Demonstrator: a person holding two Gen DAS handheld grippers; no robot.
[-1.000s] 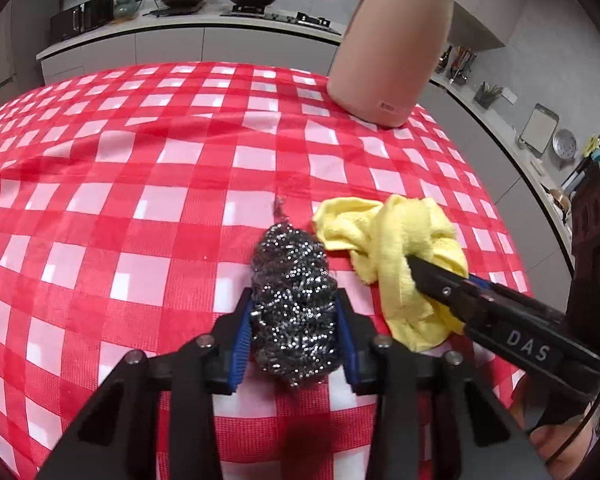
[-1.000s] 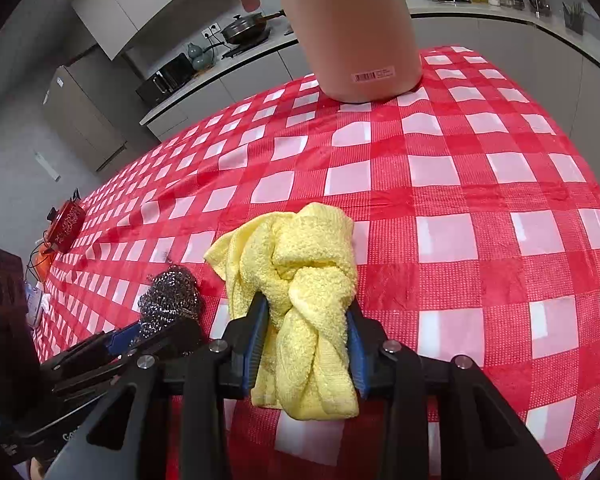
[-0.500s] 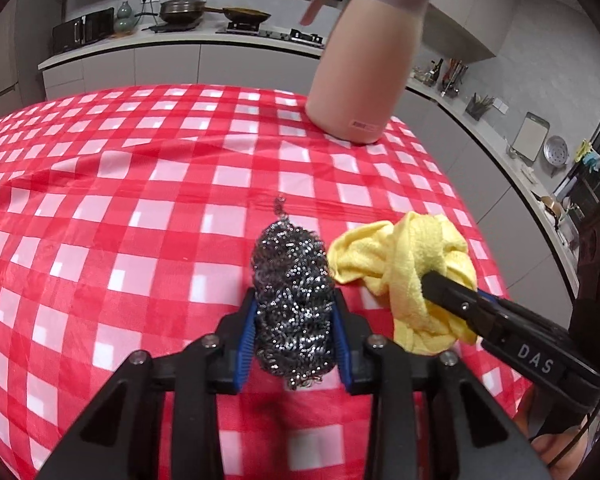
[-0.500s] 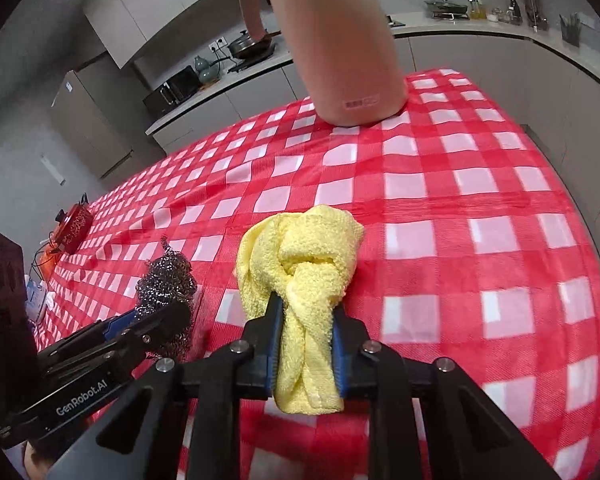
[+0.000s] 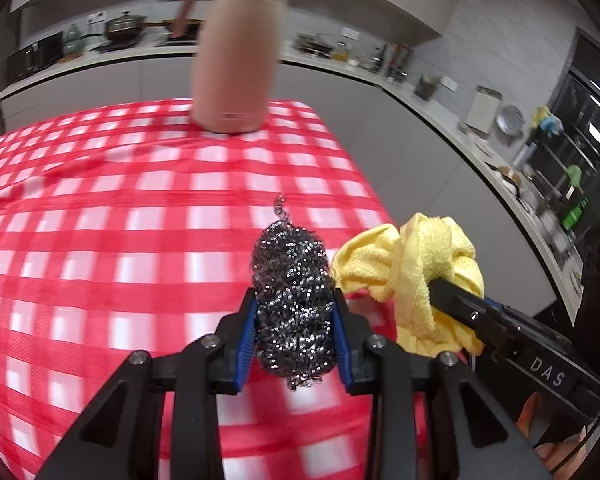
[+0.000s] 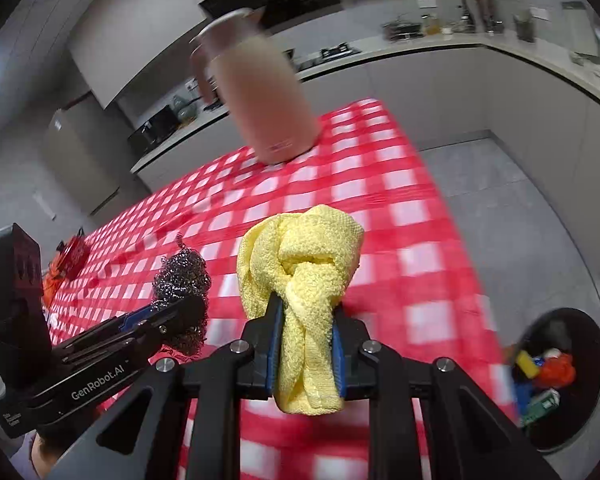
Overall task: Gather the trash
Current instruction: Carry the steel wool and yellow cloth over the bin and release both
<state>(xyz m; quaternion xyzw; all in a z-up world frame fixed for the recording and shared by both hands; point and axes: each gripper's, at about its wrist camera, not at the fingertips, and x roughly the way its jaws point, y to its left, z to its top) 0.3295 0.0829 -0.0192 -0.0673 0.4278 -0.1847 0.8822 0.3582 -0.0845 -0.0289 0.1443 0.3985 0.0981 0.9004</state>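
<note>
With both tools above the checked tablecloth, left gripper pinches the steel-wool scrubber, right gripper pinches the knotted yellow cloth. Black bin with trash sits on the floor, lower right. Pink jug at the table's far end.

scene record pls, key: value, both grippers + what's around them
left gripper: shut on steel wool scrubber, lifted above the table
right gripper: shut on knotted yellow cloth, also lifted
table: red-and-white checked tablecloth
pink jug: upright near the table's far edge, blurred
trash bin: dark, round, on the floor to the right of the table, already holds colourful items
image quality: motion blur in both views
</note>
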